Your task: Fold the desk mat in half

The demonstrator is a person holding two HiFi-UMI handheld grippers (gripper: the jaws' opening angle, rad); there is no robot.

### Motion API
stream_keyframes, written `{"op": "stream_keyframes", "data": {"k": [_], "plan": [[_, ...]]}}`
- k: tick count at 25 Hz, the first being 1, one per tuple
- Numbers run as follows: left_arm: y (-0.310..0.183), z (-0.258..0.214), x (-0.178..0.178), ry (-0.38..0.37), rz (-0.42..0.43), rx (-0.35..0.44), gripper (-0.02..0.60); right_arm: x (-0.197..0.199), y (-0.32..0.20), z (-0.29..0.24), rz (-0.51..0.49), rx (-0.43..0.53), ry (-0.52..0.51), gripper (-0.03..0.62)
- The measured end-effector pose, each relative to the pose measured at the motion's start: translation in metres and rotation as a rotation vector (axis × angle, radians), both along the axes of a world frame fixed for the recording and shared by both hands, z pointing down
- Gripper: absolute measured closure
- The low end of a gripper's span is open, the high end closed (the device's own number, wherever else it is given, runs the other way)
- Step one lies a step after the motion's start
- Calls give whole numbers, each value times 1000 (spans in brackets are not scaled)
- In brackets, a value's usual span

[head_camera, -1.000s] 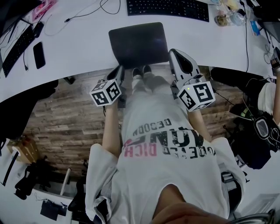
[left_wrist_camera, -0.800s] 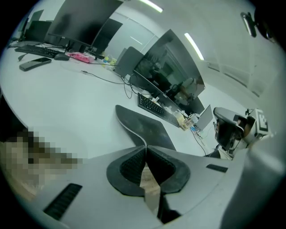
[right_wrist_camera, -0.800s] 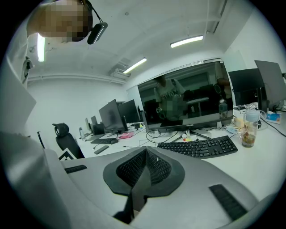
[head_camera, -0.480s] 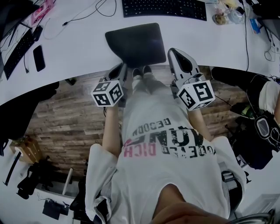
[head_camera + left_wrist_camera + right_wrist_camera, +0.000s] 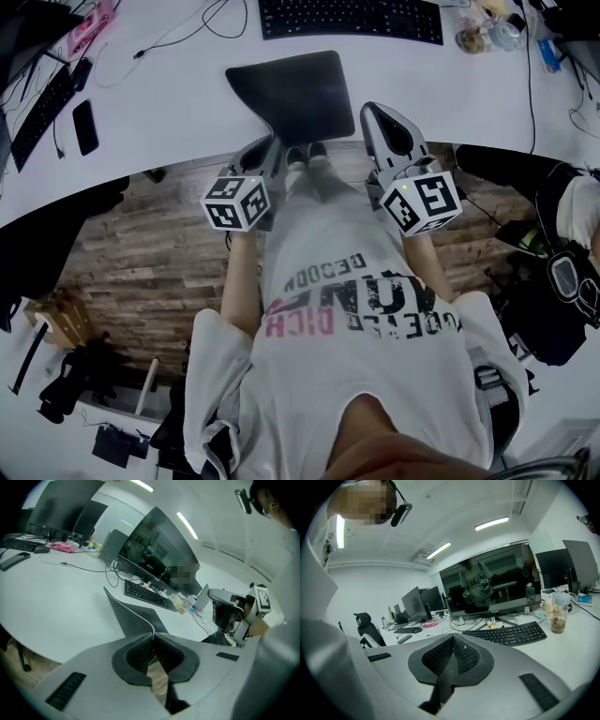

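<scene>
The dark desk mat (image 5: 292, 92) lies on the white desk (image 5: 159, 122), just in front of the person. My left gripper (image 5: 272, 150) is shut on the mat's near left corner. In the left gripper view the mat (image 5: 133, 616) rises from the closed jaws as a curved, lifted sheet. My right gripper (image 5: 370, 112) hovers at the mat's near right edge and also shows in the left gripper view (image 5: 229, 613). In the right gripper view its pads (image 5: 451, 654) meet, with no mat visible ahead of them. Whether it touches the mat I cannot tell.
A black keyboard (image 5: 352, 19) sits beyond the mat, below a wide monitor (image 5: 487, 583). A phone (image 5: 84, 122) and a second keyboard (image 5: 37, 94) lie at the left. Cables (image 5: 187, 28) and a jar (image 5: 473, 39) are at the back. Wood floor (image 5: 141, 262) lies under the desk edge.
My left gripper has risen and shifted slightly right with the mat's near left corner in it, so the mat's left side is lifted and skewed. The right gripper has stayed put.
</scene>
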State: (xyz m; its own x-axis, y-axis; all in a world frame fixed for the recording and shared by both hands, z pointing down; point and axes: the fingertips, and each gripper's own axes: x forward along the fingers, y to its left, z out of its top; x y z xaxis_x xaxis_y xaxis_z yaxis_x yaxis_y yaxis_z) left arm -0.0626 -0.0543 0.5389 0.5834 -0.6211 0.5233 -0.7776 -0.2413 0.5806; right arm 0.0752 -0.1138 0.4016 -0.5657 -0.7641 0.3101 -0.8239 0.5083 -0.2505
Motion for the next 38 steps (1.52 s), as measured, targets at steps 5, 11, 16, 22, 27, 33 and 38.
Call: {"op": "stream_keyframes", "data": {"k": [5, 11, 16, 22, 27, 33, 38], "plan": [[0, -3, 6, -1, 19, 9, 568, 0, -1, 1, -3, -1, -15, 597], [2, -6, 16, -31, 71, 39, 568, 1, -2, 2, -2, 1, -34, 597], [5, -7, 29, -38, 118, 56, 568, 6, -3, 1, 4, 9, -45, 597], [4, -7, 44, -45, 163, 59, 568, 12, -4, -1, 6, 9, -64, 597], [3, -6, 59, -66, 229, 72, 568, 10, -3, 0, 3, 8, -79, 597], [0, -7, 69, -67, 237, 71, 568, 23, 2, 1, 19, 6, -74, 597], [-4, -8, 78, -75, 223, 62, 568, 35, 0, 0, 20, 14, -79, 597]]}}
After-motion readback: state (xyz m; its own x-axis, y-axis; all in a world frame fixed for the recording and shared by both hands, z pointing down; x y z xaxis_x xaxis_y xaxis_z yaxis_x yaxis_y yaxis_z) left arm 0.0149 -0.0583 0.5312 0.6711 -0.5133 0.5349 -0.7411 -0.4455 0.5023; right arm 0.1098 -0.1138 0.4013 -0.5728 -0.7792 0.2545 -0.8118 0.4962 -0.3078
